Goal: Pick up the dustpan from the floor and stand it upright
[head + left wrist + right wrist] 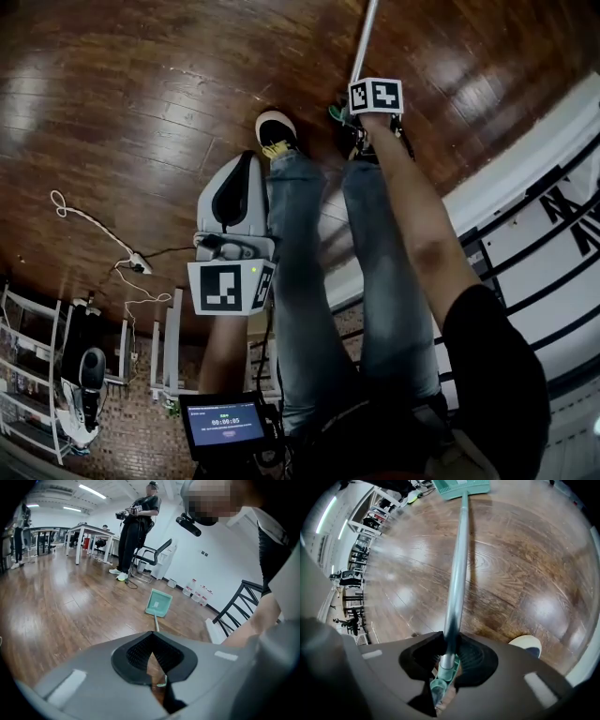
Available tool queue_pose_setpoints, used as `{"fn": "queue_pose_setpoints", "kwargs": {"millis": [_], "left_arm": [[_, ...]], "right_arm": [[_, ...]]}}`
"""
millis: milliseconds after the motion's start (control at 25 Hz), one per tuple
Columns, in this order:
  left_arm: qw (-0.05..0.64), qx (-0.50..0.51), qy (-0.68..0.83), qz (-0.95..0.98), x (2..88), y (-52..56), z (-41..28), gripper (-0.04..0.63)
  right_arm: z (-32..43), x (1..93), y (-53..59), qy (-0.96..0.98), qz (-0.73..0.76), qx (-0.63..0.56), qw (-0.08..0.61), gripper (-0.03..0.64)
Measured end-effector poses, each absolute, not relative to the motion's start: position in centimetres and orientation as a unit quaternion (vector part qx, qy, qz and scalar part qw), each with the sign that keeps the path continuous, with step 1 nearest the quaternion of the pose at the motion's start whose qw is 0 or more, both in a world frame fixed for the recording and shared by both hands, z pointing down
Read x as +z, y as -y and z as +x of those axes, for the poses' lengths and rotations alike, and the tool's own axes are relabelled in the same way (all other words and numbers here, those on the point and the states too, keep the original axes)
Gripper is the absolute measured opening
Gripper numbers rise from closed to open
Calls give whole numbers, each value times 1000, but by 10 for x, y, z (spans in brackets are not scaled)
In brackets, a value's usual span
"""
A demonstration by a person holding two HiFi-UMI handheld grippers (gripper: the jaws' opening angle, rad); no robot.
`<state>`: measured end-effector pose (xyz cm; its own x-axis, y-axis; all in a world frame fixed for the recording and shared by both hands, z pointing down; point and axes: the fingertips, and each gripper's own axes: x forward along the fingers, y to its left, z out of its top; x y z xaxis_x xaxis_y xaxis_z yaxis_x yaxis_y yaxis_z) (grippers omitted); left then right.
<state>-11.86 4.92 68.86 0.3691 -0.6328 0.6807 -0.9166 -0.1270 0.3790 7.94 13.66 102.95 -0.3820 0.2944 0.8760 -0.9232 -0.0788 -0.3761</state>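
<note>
Now my right gripper (444, 665) clamps the dustpan's metal handle (457, 573) near its green end, the pan (461, 488) resting on the wooden floor (525, 573) well ahead, while my left gripper (152, 657) hangs empty, jaws together.

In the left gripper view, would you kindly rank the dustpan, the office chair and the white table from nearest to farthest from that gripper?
1. dustpan, on the floor ahead
2. office chair, behind it, centre
3. white table, far back left
</note>
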Motion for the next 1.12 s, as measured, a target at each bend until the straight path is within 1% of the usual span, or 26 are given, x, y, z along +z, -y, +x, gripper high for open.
{"fn": "queue_pose_setpoints", "kwargs": {"millis": [120, 280, 400, 680, 880, 1000, 1120], "left_arm": [[392, 179, 534, 728, 678, -48, -118, 18], [381, 170, 530, 738, 642, -38, -111, 18], [366, 156, 528, 751, 610, -23, -103, 18], [337, 127, 525, 771, 516, 3, -95, 18], [299, 113, 522, 791, 454, 25, -91, 18], [274, 113, 520, 801, 423, 31, -88, 18], [254, 114, 522, 806, 396, 34, -88, 18]], "right_arm": [[76, 1012, -135, 473, 303, 695, 449, 83], [74, 967, -127, 457, 286, 711, 451, 84], [69, 927, -112, 465, 287, 725, 420, 86], [41, 785, -100, 445, 224, 817, 292, 89], [14, 696, -75, 437, 179, 866, 161, 103], [-9, 650, -69, 465, 126, 868, 118, 135], [-30, 616, -66, 466, 90, 876, 87, 147]]}}
